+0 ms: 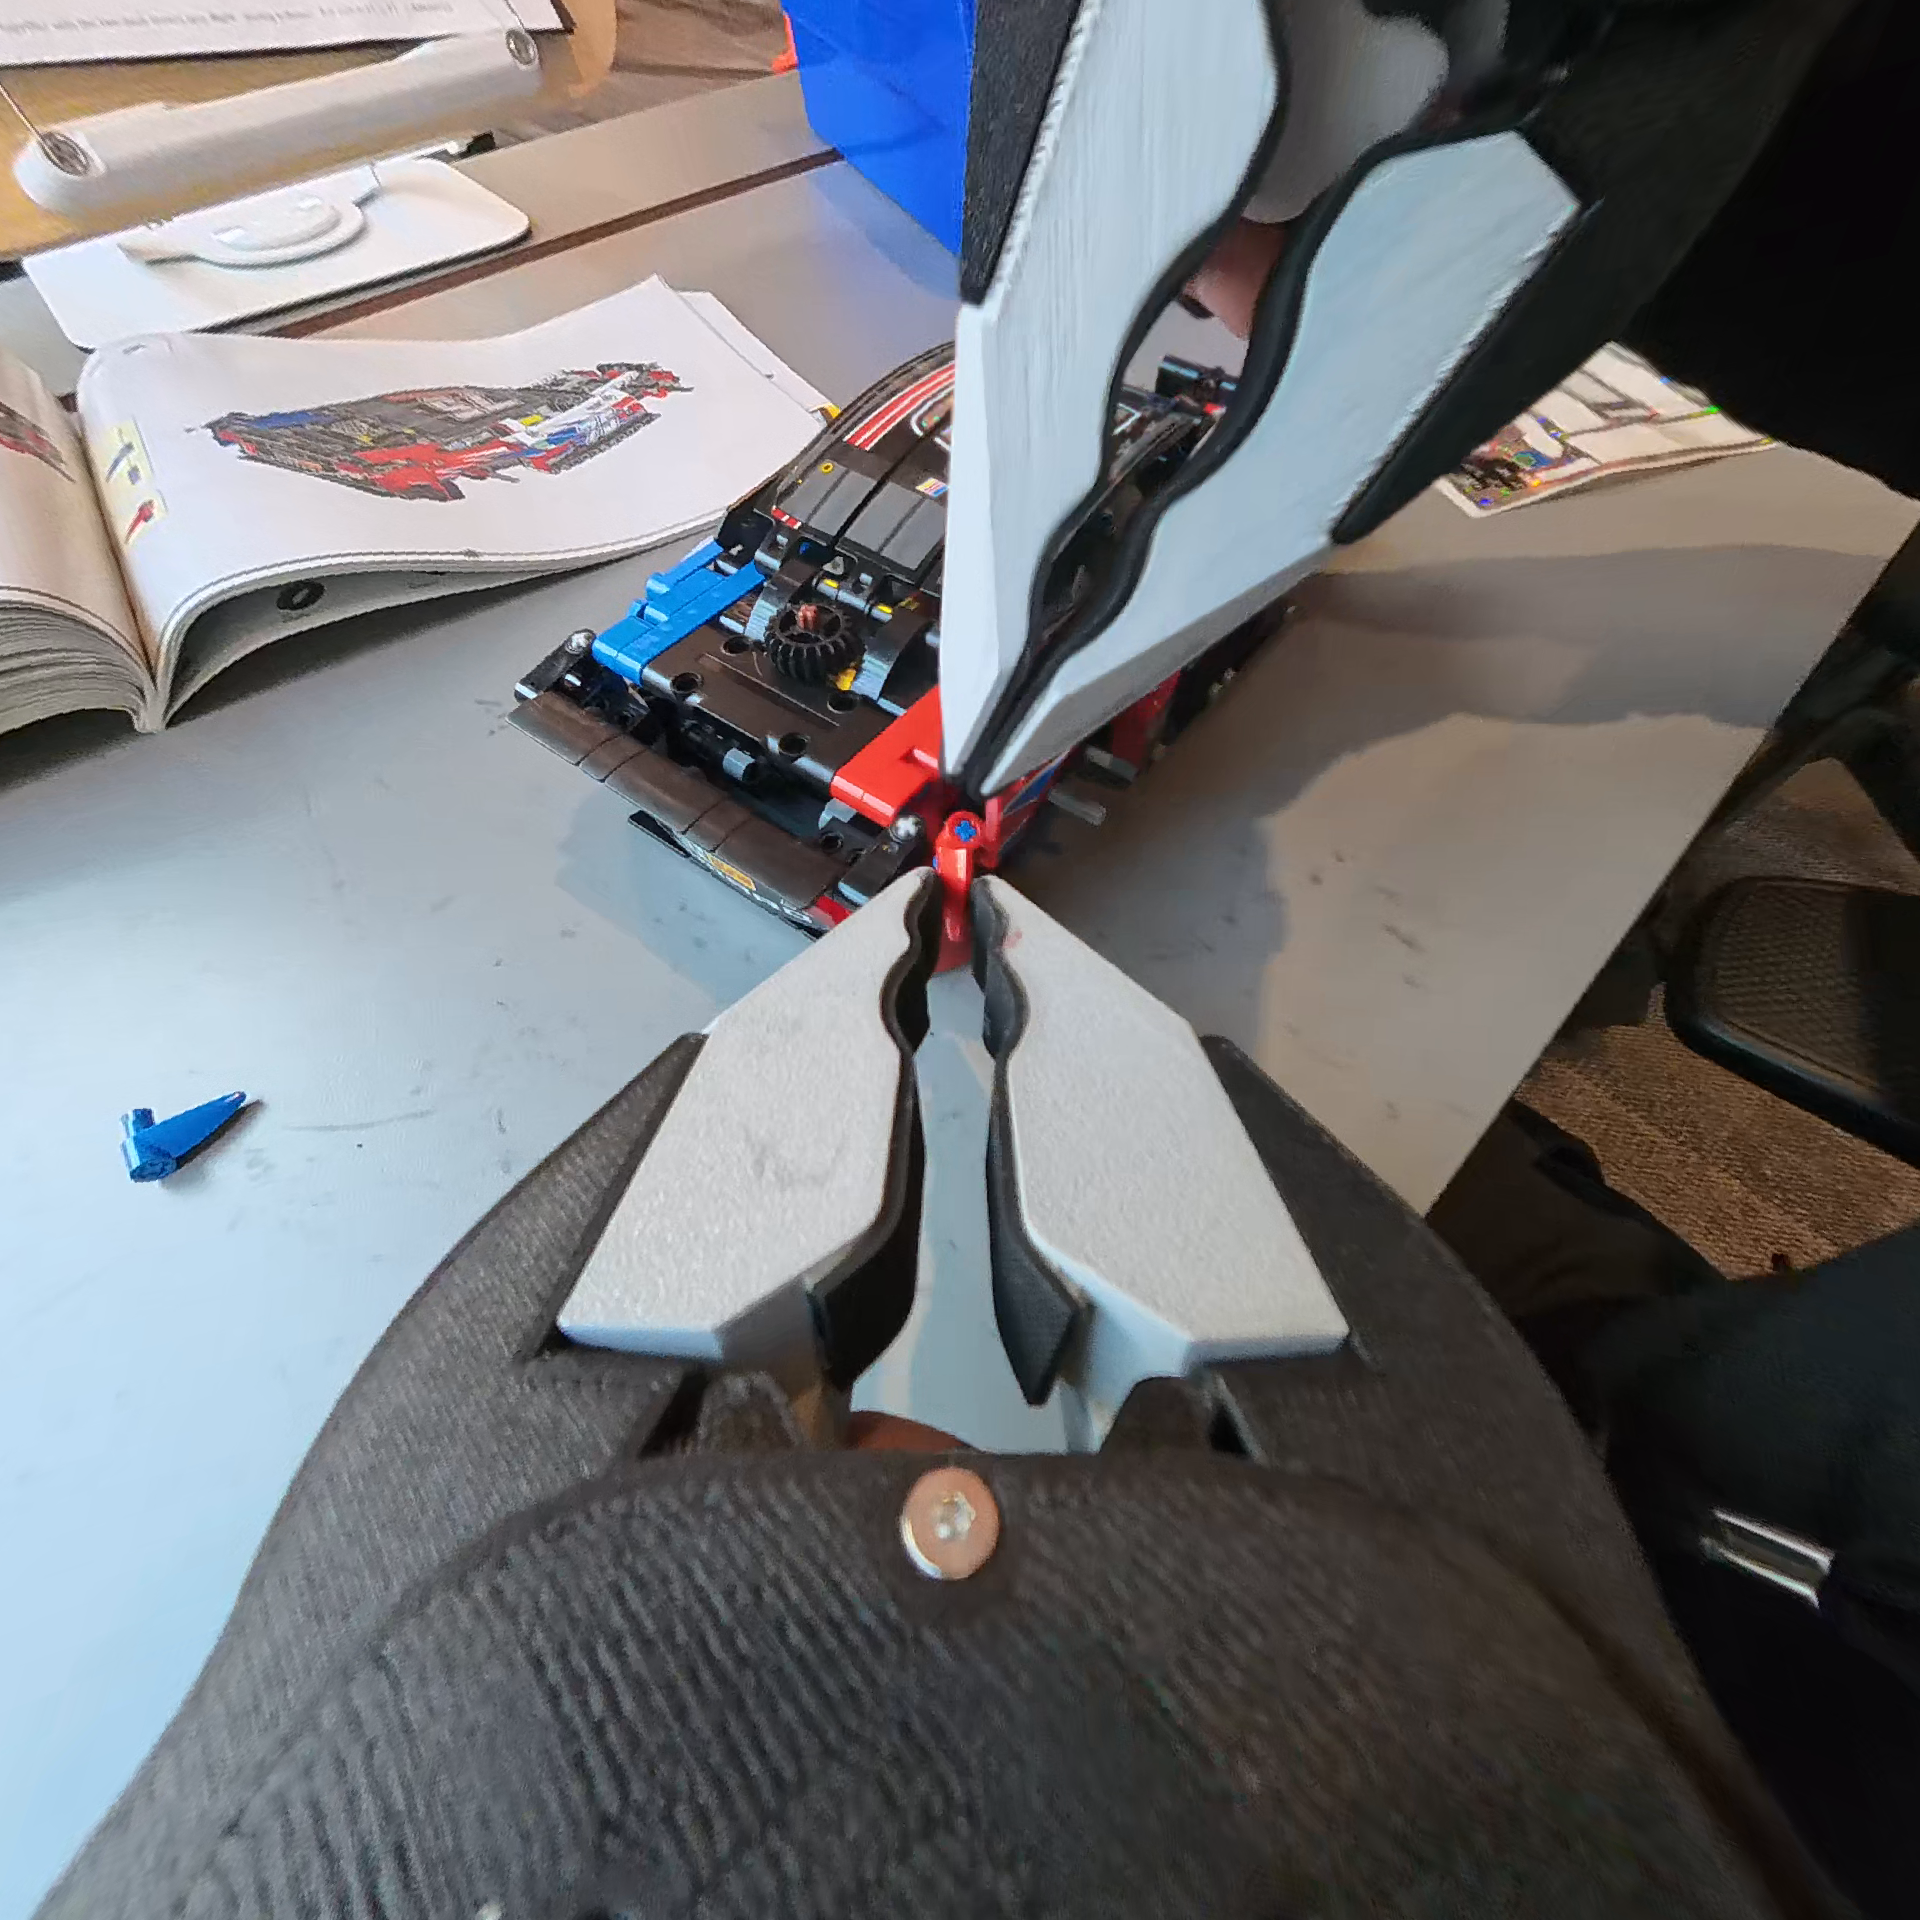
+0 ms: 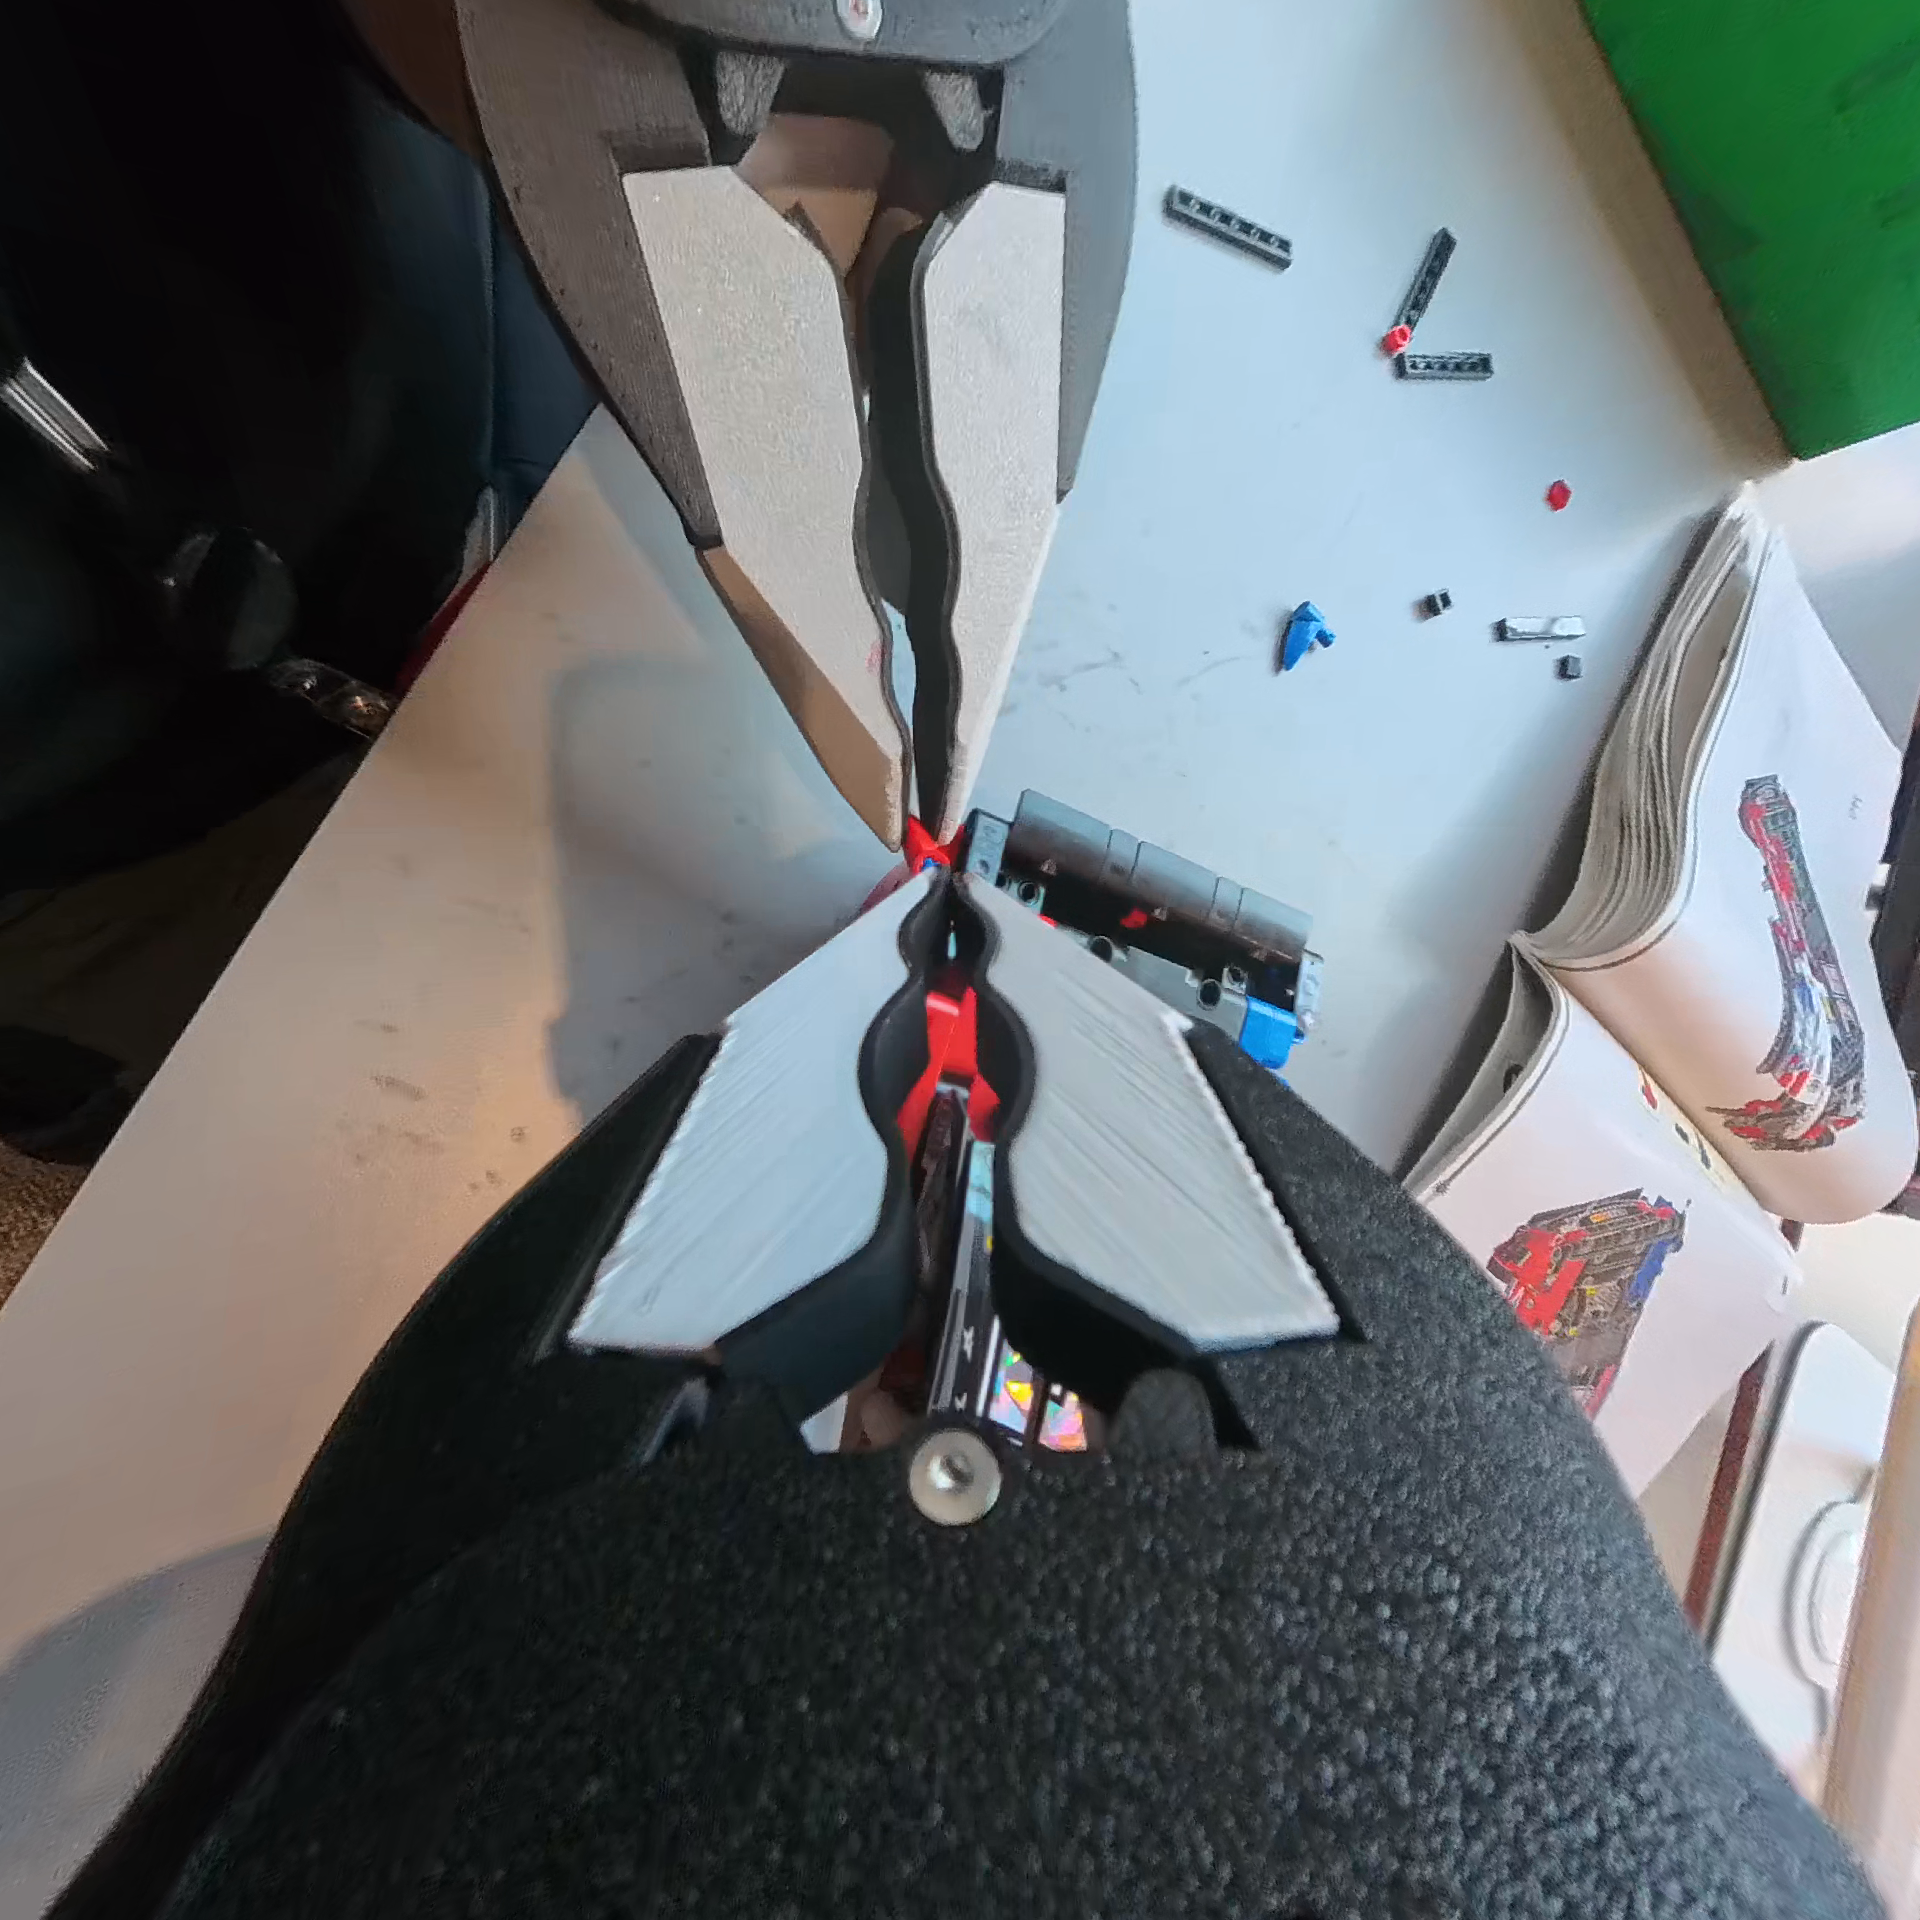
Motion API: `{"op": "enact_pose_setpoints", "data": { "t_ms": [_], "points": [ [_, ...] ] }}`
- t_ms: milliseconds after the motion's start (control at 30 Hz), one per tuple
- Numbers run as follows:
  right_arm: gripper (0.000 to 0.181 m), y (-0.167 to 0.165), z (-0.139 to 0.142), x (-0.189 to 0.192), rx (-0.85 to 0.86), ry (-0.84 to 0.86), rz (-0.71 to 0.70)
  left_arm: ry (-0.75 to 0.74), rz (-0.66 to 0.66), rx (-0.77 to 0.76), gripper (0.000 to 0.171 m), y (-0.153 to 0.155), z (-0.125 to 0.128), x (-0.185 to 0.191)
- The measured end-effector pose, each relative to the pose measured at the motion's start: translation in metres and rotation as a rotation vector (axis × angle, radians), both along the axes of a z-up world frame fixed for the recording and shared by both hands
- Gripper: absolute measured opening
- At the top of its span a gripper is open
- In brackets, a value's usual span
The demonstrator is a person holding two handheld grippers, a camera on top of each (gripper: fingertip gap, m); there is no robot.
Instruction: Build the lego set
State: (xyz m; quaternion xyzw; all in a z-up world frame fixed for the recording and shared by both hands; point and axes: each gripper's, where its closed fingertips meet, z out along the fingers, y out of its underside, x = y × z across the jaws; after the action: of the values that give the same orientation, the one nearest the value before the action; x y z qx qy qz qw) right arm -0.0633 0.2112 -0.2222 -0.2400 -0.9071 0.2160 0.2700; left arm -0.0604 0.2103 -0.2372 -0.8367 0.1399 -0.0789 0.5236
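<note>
Nearest the lens in the left wrist view: left tongs (image 1: 951, 894), clamped on a small red connector (image 1: 954, 873) with a blue pin end, long axis pointing away toward the car model (image 1: 790, 665). Far left, near the tabletop (image 1: 312, 935) edge: open instruction book (image 1: 395, 457), loose blue wedge piece (image 1: 177, 1132). Centre: model lying mid-tabletop, red front corner just beyond the connector. From above right: right tongs (image 1: 966, 774), tips together at that red corner, apparently steadying the model, though a true grip cannot be confirmed. Likely next: connector pushed straight forward into the corner, left tongs being nearer.
</note>
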Motion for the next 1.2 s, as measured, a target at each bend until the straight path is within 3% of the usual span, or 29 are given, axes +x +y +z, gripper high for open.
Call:
{"op": "enact_pose_setpoints", "data": {
  "t_ms": [533, 1000, 1200],
  "points": [
    [0.000, -0.002, -0.011, -0.004, -0.001, -0.057, -0.005, -0.110, -0.011, -0.040, 0.002, 0.001, -0.001, 0.000],
    [0.000, -0.001, -0.010, -0.007, -0.156, -0.121, -0.059, -0.233, -0.012, -0.083, 0.002, 0.003, -0.001, -0.002],
    [0.000, -0.001, 0.003, -0.010, -0.216, -0.090, -0.055, -0.230, -0.015, -0.085, 0.002, 0.003, -0.001, -0.003]
  ]
}}
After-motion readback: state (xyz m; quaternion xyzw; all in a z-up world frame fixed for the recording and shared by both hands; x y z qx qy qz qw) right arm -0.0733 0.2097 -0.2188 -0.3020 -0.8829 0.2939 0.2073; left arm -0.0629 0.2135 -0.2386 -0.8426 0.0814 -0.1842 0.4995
